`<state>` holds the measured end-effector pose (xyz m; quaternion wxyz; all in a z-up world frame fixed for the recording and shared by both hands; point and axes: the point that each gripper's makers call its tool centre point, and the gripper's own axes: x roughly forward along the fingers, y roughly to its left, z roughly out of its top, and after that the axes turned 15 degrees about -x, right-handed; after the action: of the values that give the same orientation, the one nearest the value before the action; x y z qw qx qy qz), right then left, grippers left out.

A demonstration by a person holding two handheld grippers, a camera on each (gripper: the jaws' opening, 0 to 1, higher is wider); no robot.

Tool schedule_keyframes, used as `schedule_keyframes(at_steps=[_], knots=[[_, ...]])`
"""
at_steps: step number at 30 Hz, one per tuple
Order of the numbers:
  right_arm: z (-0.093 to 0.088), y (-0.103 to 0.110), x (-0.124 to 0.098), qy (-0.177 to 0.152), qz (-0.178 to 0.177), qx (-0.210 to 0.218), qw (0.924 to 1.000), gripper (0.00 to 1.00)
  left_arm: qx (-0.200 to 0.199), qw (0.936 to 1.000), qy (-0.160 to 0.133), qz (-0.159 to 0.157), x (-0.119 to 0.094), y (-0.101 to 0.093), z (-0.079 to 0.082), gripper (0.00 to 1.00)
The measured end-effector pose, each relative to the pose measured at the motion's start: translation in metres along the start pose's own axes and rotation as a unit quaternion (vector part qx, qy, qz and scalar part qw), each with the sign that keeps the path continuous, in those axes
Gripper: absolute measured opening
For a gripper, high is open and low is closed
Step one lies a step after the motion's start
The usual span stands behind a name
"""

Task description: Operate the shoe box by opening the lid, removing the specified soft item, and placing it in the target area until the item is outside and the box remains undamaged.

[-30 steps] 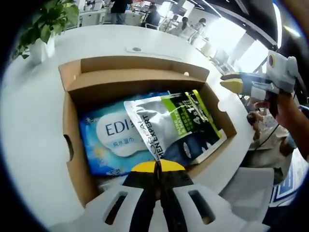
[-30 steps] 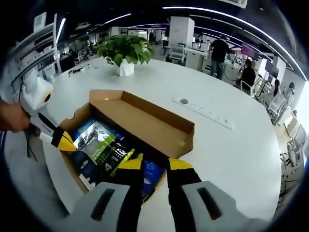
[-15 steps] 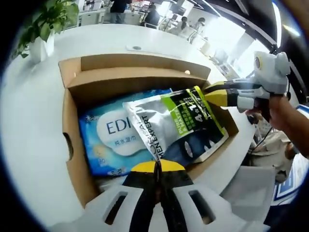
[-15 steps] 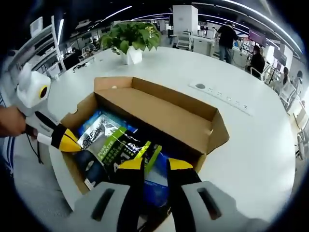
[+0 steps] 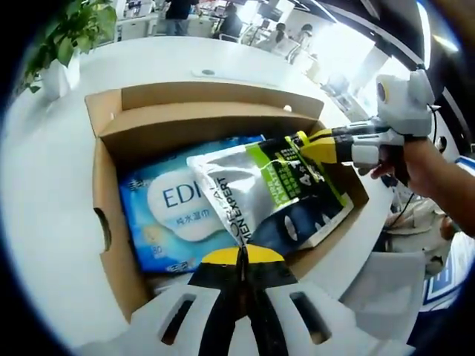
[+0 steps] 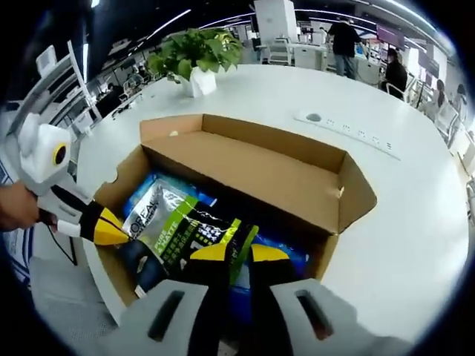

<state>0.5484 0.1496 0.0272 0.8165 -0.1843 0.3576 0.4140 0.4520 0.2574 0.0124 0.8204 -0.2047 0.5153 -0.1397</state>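
Observation:
The open cardboard shoe box (image 5: 110, 245) (image 6: 260, 174) sits on a white table. Inside lies a blue wipes pack (image 5: 174, 204) (image 6: 141, 196). Slanting over it is a silver, green and black pouch (image 5: 260, 189) (image 6: 182, 226). My left gripper (image 5: 241, 256) is shut on the pouch's near edge, and it enters the right gripper view from the left (image 6: 119, 228). My right gripper (image 6: 239, 256) has its jaws narrowed around the pouch's green corner with a gap still showing. In the left gripper view it reaches in from the right (image 5: 304, 144), held by a hand.
A potted plant (image 5: 67, 37) (image 6: 197, 55) stands on the round white table (image 5: 44, 170) (image 6: 423, 222) beyond the box. A socket strip (image 5: 211, 74) (image 6: 349, 127) is set into the tabletop. People and desks fill the office behind.
My right gripper has moved in over the box to the pouch's green corner, and its jaws have narrowed. My left gripper has stayed shut at the pouch's near edge.

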Motion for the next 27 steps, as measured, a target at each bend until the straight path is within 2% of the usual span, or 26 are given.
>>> schedule_keyframes(at_steps=[2, 12, 27], knots=[[0.002, 0.001, -0.001, -0.005, 0.001, 0.003, 1.0, 0.0, -0.006, 1.0, 0.0, -0.001, 0.0, 0.0, 0.0, 0.0], [0.002, 0.001, 0.0, -0.001, -0.002, 0.007, 1.0, 0.0, -0.002, 1.0, -0.003, -0.002, -0.002, 0.0, 0.003, 0.0], [0.023, 0.001, -0.026, -0.015, -0.003, 0.021, 0.9997, 0.0, -0.005, 0.9998, -0.017, -0.014, -0.023, -0.014, 0.016, 0.0]])
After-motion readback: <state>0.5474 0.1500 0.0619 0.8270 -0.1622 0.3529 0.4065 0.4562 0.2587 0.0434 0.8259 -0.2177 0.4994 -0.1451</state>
